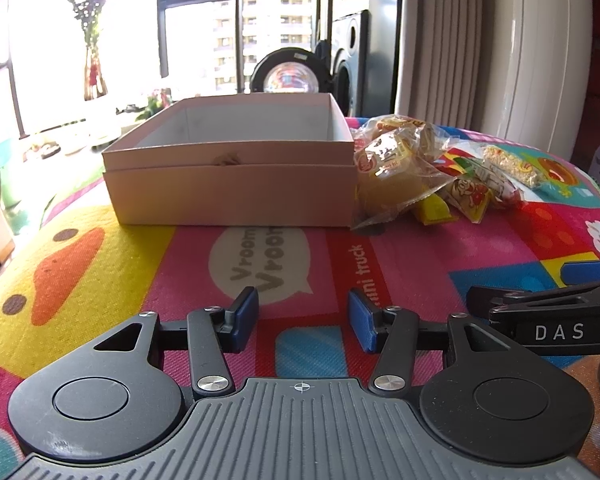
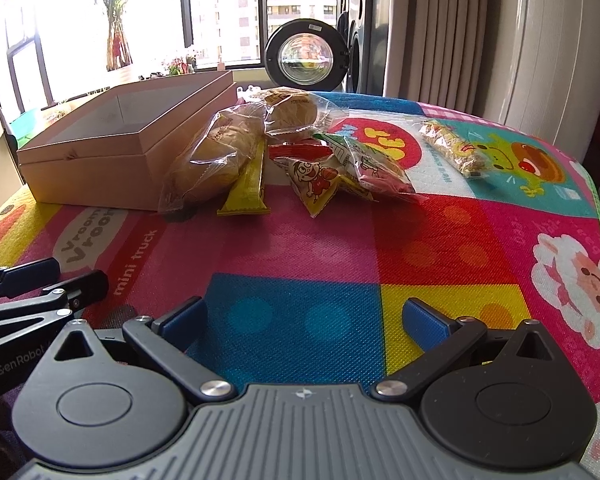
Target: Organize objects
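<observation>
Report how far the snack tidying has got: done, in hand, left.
Done: nothing visible; the open box shows no snacks inside. In hand: nothing; the left hand-held gripper and right hand-held gripper are both open and hold nothing. Left: the whole snack pile beside the box and the separate grain bar on the mat.

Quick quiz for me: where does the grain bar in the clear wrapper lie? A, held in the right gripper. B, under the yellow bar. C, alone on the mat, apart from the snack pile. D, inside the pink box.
C: the grain bar lies alone on the mat, clear of the snack pile beside the pink box.
</observation>
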Demonstrator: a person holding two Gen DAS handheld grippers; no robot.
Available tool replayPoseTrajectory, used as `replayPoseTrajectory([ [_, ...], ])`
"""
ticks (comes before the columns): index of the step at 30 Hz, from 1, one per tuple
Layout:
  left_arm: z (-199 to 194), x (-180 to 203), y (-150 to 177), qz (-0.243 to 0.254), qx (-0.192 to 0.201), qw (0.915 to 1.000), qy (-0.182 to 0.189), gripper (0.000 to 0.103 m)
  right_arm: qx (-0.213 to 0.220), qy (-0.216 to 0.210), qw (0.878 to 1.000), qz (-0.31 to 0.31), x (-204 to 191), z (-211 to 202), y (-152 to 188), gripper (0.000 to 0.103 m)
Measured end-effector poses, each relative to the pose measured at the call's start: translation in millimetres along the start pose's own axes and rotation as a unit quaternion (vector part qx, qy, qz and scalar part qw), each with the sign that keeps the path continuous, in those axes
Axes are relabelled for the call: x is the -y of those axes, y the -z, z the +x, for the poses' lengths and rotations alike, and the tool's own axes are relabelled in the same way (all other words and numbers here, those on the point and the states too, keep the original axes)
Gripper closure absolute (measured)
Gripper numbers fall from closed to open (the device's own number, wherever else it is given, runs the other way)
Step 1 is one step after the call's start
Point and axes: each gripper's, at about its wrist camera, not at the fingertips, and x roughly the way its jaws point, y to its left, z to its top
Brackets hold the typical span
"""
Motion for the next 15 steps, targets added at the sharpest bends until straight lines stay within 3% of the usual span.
replayPoseTrajectory([
  [6,-0.1,2.8,-0.7,0.005,0.000,1.0000,-0.006,0.047,-0.013,0.017,1.000,0.009,-4.2,1.2,-3.2,0.000],
  [15,-6.0,-7.9,-3.9,-0.006,0.001,1.0000,0.008,0.049,-0.039,0.008,0.999,0.006,-2.3,1.0,-9.2,0.000],
])
